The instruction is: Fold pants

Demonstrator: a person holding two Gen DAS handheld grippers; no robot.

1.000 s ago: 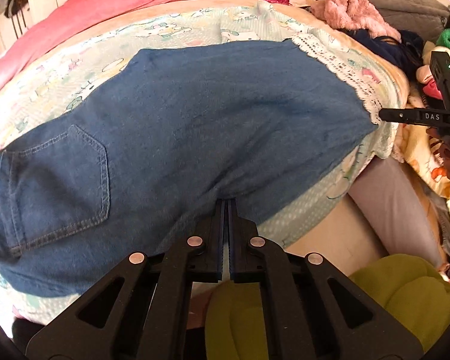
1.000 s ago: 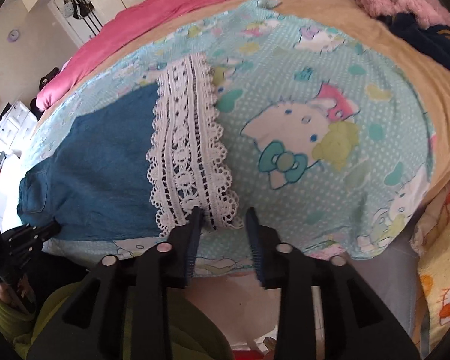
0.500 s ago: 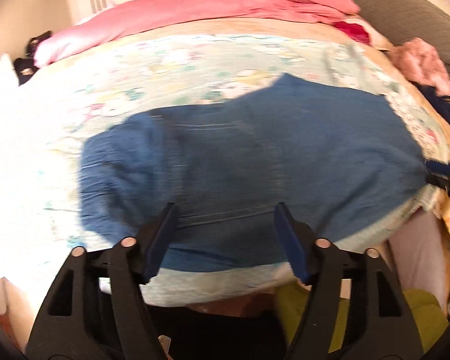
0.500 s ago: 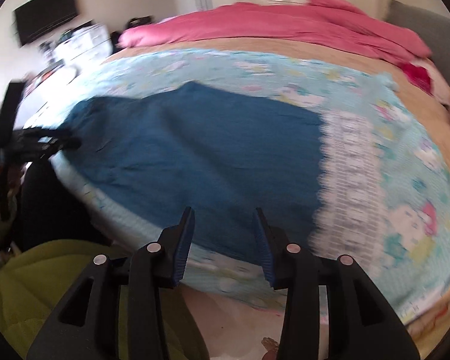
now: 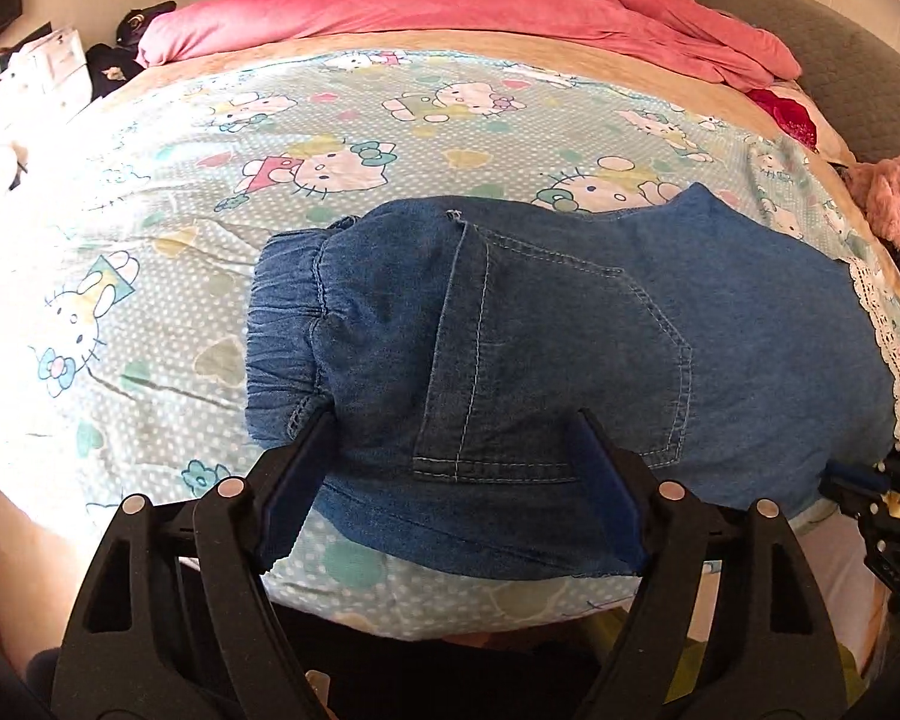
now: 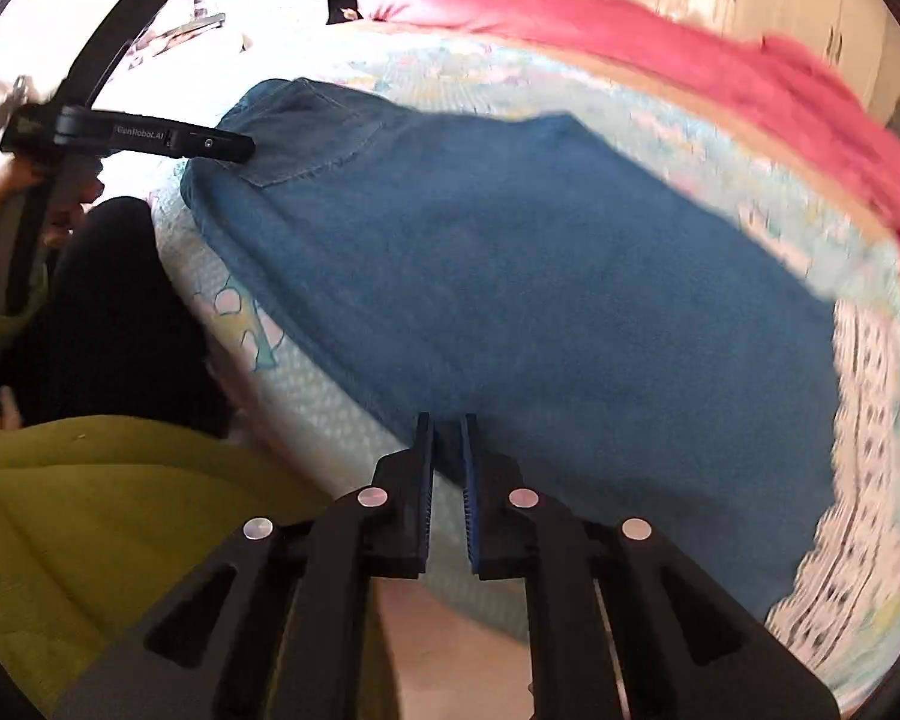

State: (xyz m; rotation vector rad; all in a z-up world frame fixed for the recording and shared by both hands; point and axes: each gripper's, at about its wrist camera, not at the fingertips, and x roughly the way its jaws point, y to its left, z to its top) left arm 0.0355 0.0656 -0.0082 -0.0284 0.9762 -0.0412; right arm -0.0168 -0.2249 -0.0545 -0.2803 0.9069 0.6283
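Note:
Blue denim pants (image 5: pixel 570 348) lie flat across the near edge of the bed, elastic waistband to the left, back pocket up, white lace hem (image 5: pixel 882 330) at the right. My left gripper (image 5: pixel 450 480) is open wide, its fingers astride the near edge by the waistband and pocket. In the right wrist view the pants (image 6: pixel 510 276) fill the middle. My right gripper (image 6: pixel 447 450) is nearly closed, pinching the near edge of the denim. The left gripper (image 6: pixel 150 141) shows at the far left there.
The bed has a light blue cartoon-print sheet (image 5: pixel 330 138) and a pink duvet (image 5: pixel 480 0) at the back. A pile of clothes (image 5: pixel 894 204) lies at the right. The person's yellow-green clothing (image 6: pixel 120 516) is close below the right gripper.
My left gripper let go of the pants, opened and moved left to the waistband end. My right gripper moved left from the lace hem and closed on the near denim edge.

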